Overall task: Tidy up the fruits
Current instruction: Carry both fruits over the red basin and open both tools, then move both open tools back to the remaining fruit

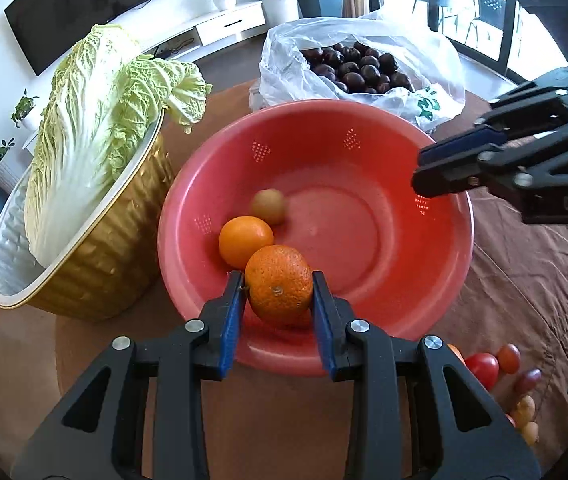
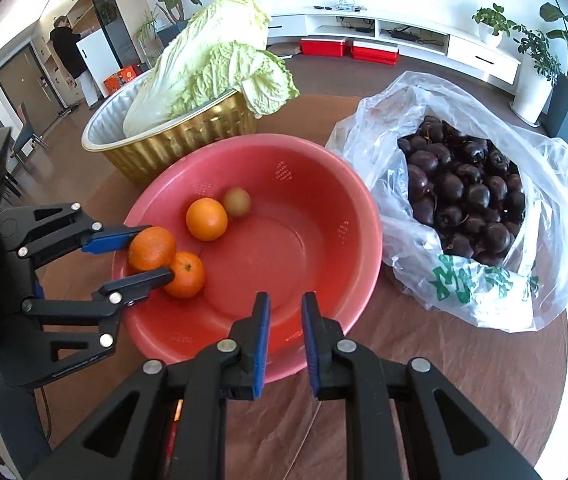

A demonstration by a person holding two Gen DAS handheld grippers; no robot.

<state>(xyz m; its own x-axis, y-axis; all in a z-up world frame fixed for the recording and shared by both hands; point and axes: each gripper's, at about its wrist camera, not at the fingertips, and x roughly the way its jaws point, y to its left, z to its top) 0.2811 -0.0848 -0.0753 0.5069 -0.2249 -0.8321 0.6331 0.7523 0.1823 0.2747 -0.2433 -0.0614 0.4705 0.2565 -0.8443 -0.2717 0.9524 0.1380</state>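
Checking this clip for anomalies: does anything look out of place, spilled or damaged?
Only the napa cabbage looks odd: it sticks far out of the gold basin, leaves drooping over the rim. The left gripper holds an orange over the red bowl. Nothing looks spilled or damaged.

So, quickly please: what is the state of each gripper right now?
Left gripper: shut on an orange, over the red basin.
Right gripper: open, holding nothing.
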